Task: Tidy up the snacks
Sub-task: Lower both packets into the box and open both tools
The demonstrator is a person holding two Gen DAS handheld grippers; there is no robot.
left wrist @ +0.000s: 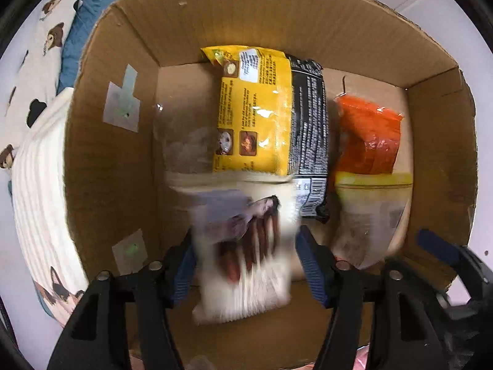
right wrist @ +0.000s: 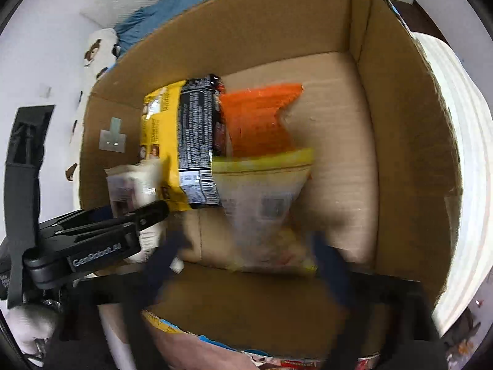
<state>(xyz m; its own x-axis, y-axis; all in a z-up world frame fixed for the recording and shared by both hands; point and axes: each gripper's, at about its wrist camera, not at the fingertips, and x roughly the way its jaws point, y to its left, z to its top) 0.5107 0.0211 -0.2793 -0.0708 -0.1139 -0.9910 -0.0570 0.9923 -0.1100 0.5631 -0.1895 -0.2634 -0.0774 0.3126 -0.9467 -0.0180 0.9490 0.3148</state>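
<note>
An open cardboard box (left wrist: pixel 246 15) fills both views. A yellow and black packet (left wrist: pixel 255 117) lies on its floor, with an orange packet (left wrist: pixel 369 135) to its right. In front of the orange one lies a clear packet with a yellow strip (left wrist: pixel 369 209). My left gripper (left wrist: pixel 246 243) points down into the box, jaws apart. A blurred white sausage packet (left wrist: pixel 246 265) sits between them, and the pads do not seem to press it. My right gripper (right wrist: pixel 249 256) is blurred and wide open, straddling the near end of the clear packet (right wrist: pixel 265 197).
The box walls (right wrist: pixel 400 154) stand high around both grippers. A white ribbed object (left wrist: pixel 40 200) sits against the box outside. Bear-print bedding (left wrist: pixel 40 61) and a blue blanket (left wrist: pixel 92 0) lie beyond. More snack packets (right wrist: pixel 277 360) show below the box's near edge.
</note>
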